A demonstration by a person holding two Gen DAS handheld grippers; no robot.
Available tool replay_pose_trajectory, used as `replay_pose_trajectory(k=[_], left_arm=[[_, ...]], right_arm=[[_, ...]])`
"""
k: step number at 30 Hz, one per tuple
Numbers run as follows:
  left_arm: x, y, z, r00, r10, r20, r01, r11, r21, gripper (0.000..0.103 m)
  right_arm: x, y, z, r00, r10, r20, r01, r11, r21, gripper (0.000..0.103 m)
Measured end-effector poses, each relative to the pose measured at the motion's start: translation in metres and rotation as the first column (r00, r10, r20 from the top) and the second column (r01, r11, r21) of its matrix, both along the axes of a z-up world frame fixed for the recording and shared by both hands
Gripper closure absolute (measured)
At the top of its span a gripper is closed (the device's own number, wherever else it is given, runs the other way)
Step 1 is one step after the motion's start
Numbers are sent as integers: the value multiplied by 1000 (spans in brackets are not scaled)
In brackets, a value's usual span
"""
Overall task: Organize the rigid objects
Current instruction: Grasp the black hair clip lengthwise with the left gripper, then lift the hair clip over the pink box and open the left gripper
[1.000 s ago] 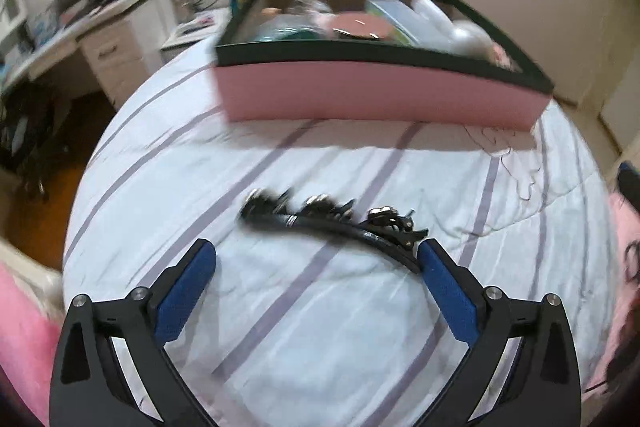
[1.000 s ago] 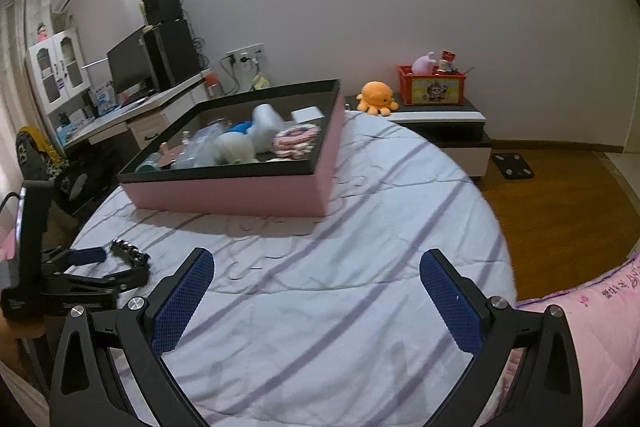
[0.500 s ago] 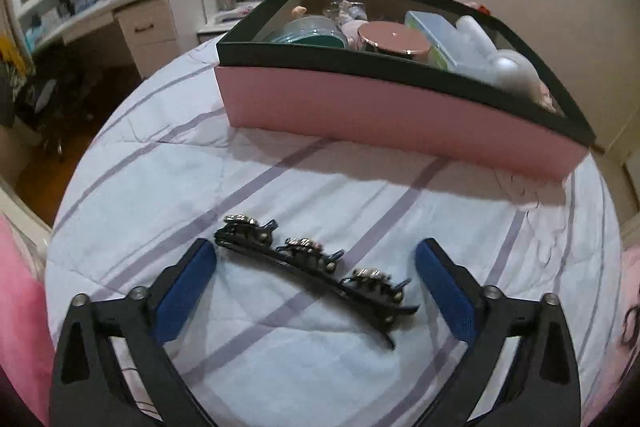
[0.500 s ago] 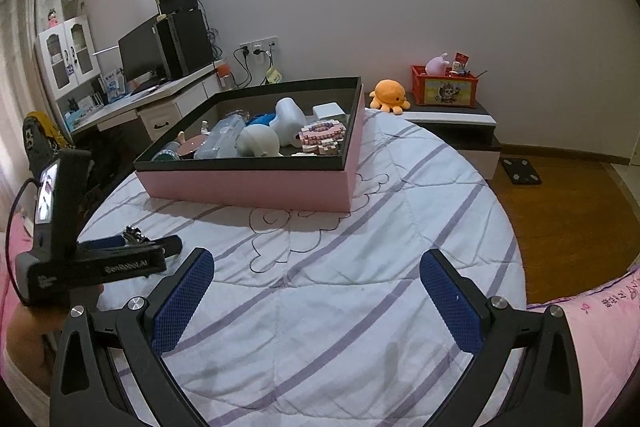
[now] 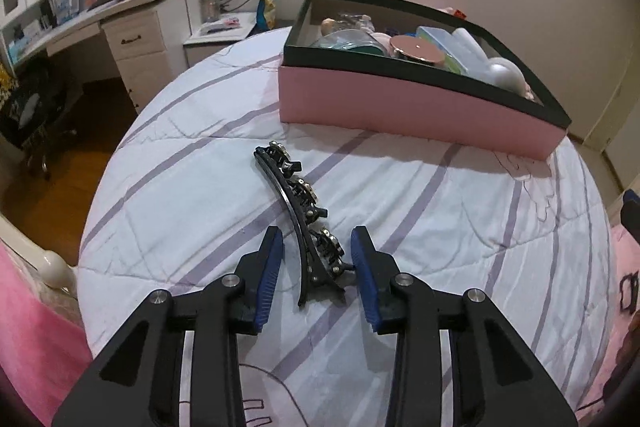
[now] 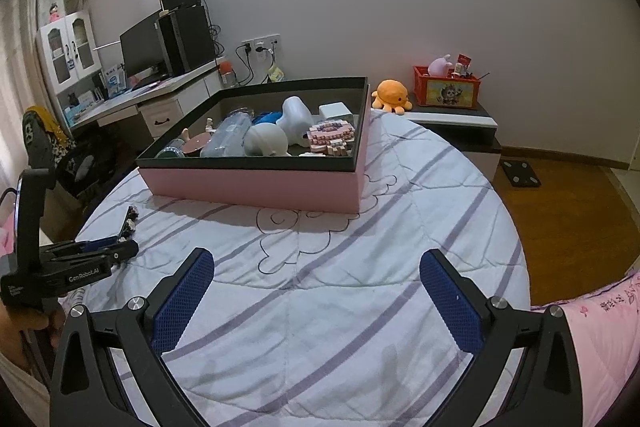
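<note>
A long black jewelled hair clip [image 5: 298,211] lies on the striped white bedspread [image 5: 440,227]. My left gripper [image 5: 318,247] straddles its near end; the blue pads [image 5: 270,269] have narrowed but stand a little apart from the clip. In the right wrist view the clip [image 6: 129,223] shows at far left beside the left gripper [image 6: 116,247]. My right gripper [image 6: 316,279] is wide open and empty over the bed. A pink box with a black rim [image 5: 400,107] stands beyond, also in the right wrist view [image 6: 260,183], holding several objects.
A desk with drawers [image 5: 136,47], a monitor and a chair stand left of the bed. A low cabinet with an orange plush [image 6: 391,95] and a red crate [image 6: 448,91] stands behind the bed. Wooden floor lies to the right.
My left gripper has swung around and moved in along the clip, and its fingers have closed from wide open to a narrow gap about the clip's end. The right gripper stays open.
</note>
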State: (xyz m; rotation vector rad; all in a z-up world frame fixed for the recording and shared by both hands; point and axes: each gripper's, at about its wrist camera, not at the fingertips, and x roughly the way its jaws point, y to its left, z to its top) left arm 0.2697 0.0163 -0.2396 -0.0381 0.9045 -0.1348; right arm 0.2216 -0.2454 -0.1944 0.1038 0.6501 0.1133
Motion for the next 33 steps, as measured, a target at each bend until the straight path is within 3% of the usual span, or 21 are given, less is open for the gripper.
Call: replay_pose_trajectory(k=[3, 6, 9, 15, 19, 21, 22, 23, 26, 31, 33], left_arm=[[12, 0, -2, 1000, 7, 7, -7, 1000, -14, 66], [21, -1, -1, 1000, 5, 28, -5, 1000, 7, 84], [23, 4, 2, 999, -14, 48, 16, 999, -38, 84], [23, 3, 18, 994, -71, 85, 73, 997, -19, 84], [28, 4, 23, 993, -88, 84, 89, 996, -6, 84], [29, 6, 26, 992, -87, 90, 88, 996, -5, 84], [29, 6, 28, 991, -94, 92, 95, 995, -1, 84], [30, 6, 29, 991, -99, 94, 100, 995, 1, 84], [29, 7, 35, 989, -94, 112, 94, 996, 5, 84], [27, 8, 44, 987, -100, 128, 100, 995, 6, 84], [25, 7, 47, 986, -103, 134, 103, 995, 8, 84]], right_arm=[[8, 1, 3, 1000, -6, 6, 6, 1000, -13, 0], [22, -1, 7, 1000, -26, 8, 26, 999, -27, 0], [39, -6, 9, 999, -43, 5, 43, 999, -28, 0], [88, -21, 8, 995, -95, -37, 95, 995, 5, 0], [122, -29, 5, 987, -140, -81, 138, 990, -29, 6], [137, -31, 1, 983, -137, -120, 132, 990, -42, 28], [143, -31, -1, 981, -135, -141, 129, 990, -51, 54], [149, -30, -4, 977, -131, -167, 121, 990, -67, 61], [160, -24, -14, 967, -84, -240, 65, 994, -85, 71], [163, -23, -17, 962, -22, -273, 7, 999, -53, 88], [161, -21, -17, 960, -23, -278, 4, 998, -67, 88]])
